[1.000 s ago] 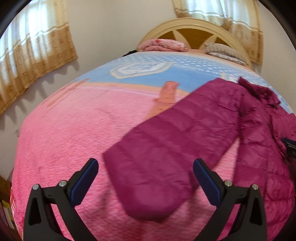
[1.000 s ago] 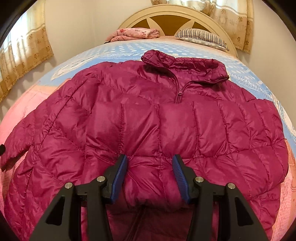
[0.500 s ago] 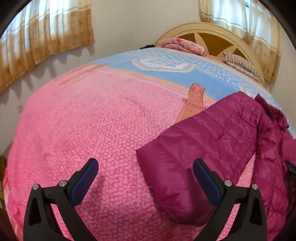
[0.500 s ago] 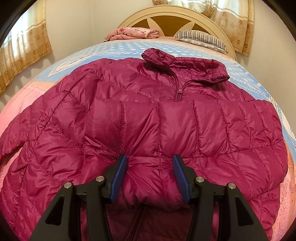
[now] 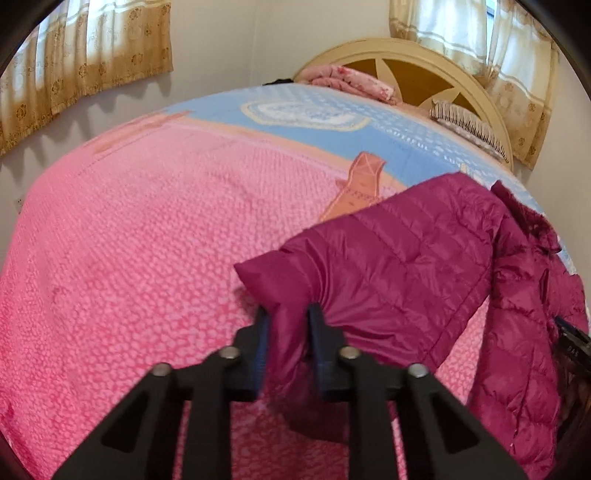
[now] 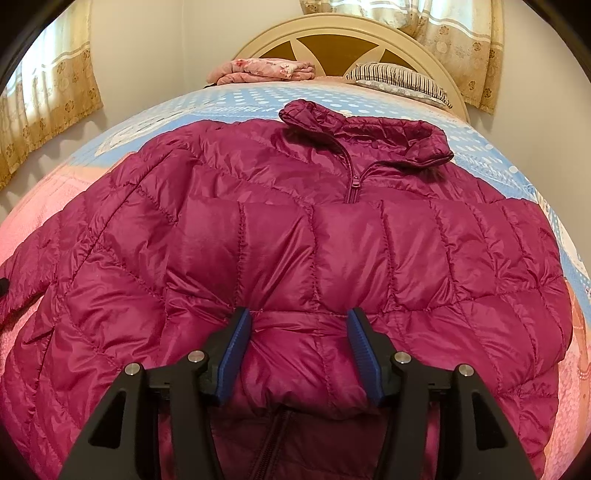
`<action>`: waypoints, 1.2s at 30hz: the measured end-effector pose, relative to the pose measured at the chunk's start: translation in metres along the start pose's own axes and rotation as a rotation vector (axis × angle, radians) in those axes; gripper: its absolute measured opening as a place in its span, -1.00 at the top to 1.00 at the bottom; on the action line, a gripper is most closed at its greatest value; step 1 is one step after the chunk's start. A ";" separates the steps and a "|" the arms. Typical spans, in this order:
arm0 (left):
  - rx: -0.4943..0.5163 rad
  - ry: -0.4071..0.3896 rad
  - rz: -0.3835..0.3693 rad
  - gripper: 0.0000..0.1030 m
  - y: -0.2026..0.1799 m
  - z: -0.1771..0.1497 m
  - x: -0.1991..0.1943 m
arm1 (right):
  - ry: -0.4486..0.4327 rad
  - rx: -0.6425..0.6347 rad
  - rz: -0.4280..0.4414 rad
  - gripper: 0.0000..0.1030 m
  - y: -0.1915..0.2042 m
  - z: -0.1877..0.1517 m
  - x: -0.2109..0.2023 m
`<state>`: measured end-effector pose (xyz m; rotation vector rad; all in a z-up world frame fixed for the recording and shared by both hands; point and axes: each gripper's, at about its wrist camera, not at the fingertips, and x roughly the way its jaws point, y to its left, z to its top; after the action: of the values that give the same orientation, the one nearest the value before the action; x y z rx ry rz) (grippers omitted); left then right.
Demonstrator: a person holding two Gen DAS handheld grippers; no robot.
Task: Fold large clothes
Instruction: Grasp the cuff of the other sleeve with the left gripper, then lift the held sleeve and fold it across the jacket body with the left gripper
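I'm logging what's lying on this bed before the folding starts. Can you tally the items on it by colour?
Magenta: 1, the puffer jacket
Pink floral: 1, the folded blanket by the headboard
Striped: 1, the pillow
Total: 3, all on the bedspread

My left gripper (image 5: 286,321) has just been closing and pinches fabric; my right gripper (image 6: 299,325) clamps a puffy fold, angled downward.

Cream arched headboard (image 6: 343,33) against a pale wall (image 5: 258,40), daylit gold curtains (image 5: 85,55) beside.
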<state>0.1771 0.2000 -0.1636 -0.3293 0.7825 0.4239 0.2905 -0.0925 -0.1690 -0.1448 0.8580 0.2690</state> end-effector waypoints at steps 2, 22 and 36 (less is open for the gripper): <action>0.011 -0.025 -0.012 0.73 0.001 0.003 -0.007 | -0.001 0.003 0.002 -0.09 -0.001 0.000 0.000; 0.102 -0.238 -0.033 0.83 0.006 0.092 -0.042 | -0.007 0.012 -0.001 -0.14 -0.002 0.001 0.000; 0.195 -0.299 -0.116 0.83 -0.040 0.129 -0.068 | -0.005 0.012 -0.002 -0.17 -0.002 0.000 -0.001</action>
<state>0.2314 0.2052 -0.0223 -0.1233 0.5043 0.2767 0.2908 -0.0943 -0.1680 -0.1337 0.8548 0.2620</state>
